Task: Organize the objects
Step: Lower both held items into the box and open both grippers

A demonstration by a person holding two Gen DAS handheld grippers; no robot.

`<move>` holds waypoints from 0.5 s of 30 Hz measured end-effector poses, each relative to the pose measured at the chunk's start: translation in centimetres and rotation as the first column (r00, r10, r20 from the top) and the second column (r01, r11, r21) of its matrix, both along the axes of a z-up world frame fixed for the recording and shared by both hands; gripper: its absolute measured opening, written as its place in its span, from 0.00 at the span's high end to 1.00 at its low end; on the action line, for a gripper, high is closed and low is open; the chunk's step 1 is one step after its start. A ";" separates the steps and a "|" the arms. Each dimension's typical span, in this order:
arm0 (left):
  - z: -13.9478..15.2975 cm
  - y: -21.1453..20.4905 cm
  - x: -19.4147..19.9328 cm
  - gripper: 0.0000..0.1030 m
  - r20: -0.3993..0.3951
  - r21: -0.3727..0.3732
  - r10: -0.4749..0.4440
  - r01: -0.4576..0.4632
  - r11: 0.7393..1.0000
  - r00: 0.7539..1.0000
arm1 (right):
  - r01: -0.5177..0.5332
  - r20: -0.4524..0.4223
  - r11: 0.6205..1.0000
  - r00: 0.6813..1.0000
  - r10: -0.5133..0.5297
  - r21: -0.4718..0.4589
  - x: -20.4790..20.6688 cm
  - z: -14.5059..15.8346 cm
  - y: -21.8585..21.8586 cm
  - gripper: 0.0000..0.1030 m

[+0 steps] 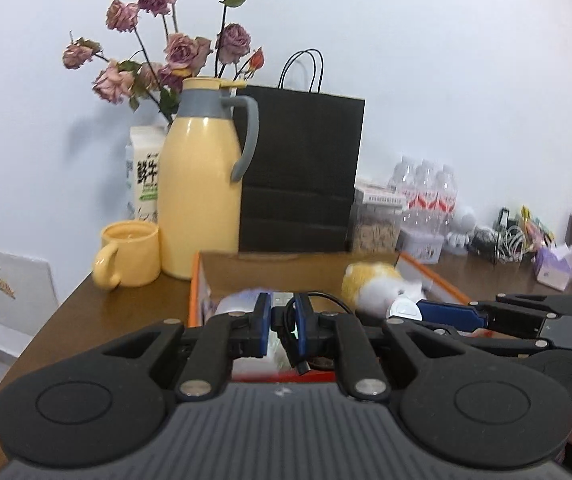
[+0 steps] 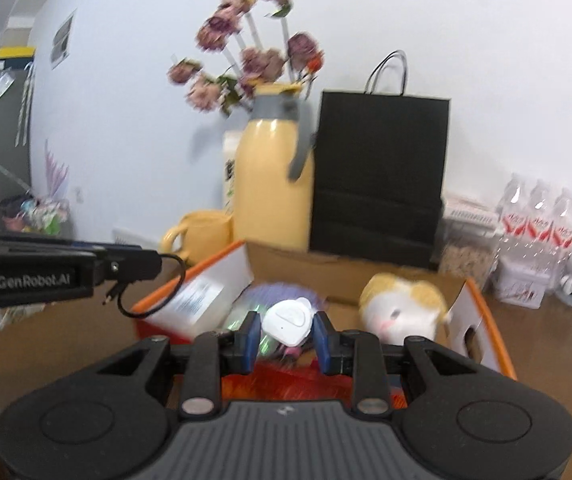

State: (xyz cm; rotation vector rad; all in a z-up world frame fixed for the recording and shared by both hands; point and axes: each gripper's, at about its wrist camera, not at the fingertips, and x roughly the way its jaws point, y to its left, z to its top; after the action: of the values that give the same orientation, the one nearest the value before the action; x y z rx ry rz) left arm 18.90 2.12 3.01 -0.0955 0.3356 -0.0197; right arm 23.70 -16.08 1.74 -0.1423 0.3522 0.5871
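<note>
1. Thin black cable [image 1: 292,334] pinched between the nearly closed blue pads of the left gripper [image 1: 283,320], low centre of the left wrist view; long run roughly vertical, plug end hanging down toward the bottom of the frame, a loop arching off to the right.
2. Same black cable [image 2: 153,292] at mid-left of the right wrist view, curling in a loop below the tip of the left gripper [image 2: 133,266], loose plug pointing down-left.
3. Small white rounded plastic device [image 2: 288,322] clamped between the blue pads of the right gripper [image 2: 286,338], jaws partly apart and pressed on its sides; low centre of the frame, broad face toward the camera, long axis tilted from lower left to upper right.
4. Right gripper [image 1: 482,316] entering from the right edge of the left wrist view, white device [image 1: 405,309] at its tip.
5. Open orange-edged cardboard box [image 2: 494,328] just behind and below both grippers, holding a yellow-and-white plush toy [image 2: 402,312] at right and a purple item, blurred.
6. Yellow mug [image 1: 129,254], yellow jug with grey handle [image 1: 201,184] and black paper bag [image 1: 302,168] behind the box on the brown wooden table [image 1: 97,320].
7. Dried pink roses [image 1: 173,40] at upper left.
</note>
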 end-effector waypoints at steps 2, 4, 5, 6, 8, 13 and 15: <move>0.2 -0.4 1.2 0.87 0.006 -0.004 0.004 -0.004 1.000 1.000 | 0.019 0.007 1.000 1.000 -0.020 0.016 1.2 0.3 0.0 0.74; 0.3 -0.8 2.7 0.87 0.011 -0.007 0.010 -0.010 1.000 1.000 | 0.035 0.010 0.999 0.999 -0.035 0.026 2.6 0.5 0.1 0.74; 0.3 -1.1 3.5 0.87 0.012 -0.008 0.014 -0.014 1.000 1.000 | 0.043 0.014 0.999 0.999 -0.043 0.028 3.2 0.5 0.3 0.74; 0.3 -1.3 4.3 0.87 0.013 -0.007 0.019 -0.019 1.000 1.000 | 0.049 0.015 0.998 0.999 -0.050 0.030 3.7 0.3 0.4 0.74; 0.0 -1.7 5.8 0.87 0.009 0.000 0.032 -0.032 0.999 0.999 | 0.064 0.008 0.997 0.998 -0.064 0.037 4.8 -0.3 0.7 0.74; -1.8 -1.9 8.2 0.87 -0.023 -0.002 0.025 -0.026 1.000 0.999 | 0.077 -0.036 0.997 0.996 -0.076 0.029 6.4 -2.4 0.7 0.74; -2.2 -1.8 8.5 0.87 -0.036 -0.002 0.023 -0.023 1.000 0.999 | 0.074 -0.049 0.997 0.996 -0.073 0.024 6.6 -2.8 0.8 0.74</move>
State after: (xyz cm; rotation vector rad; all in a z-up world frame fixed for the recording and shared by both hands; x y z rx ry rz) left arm 27.39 0.32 0.78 -0.1021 0.3705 0.0048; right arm 30.31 -15.29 -1.03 -0.0896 0.3950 0.5231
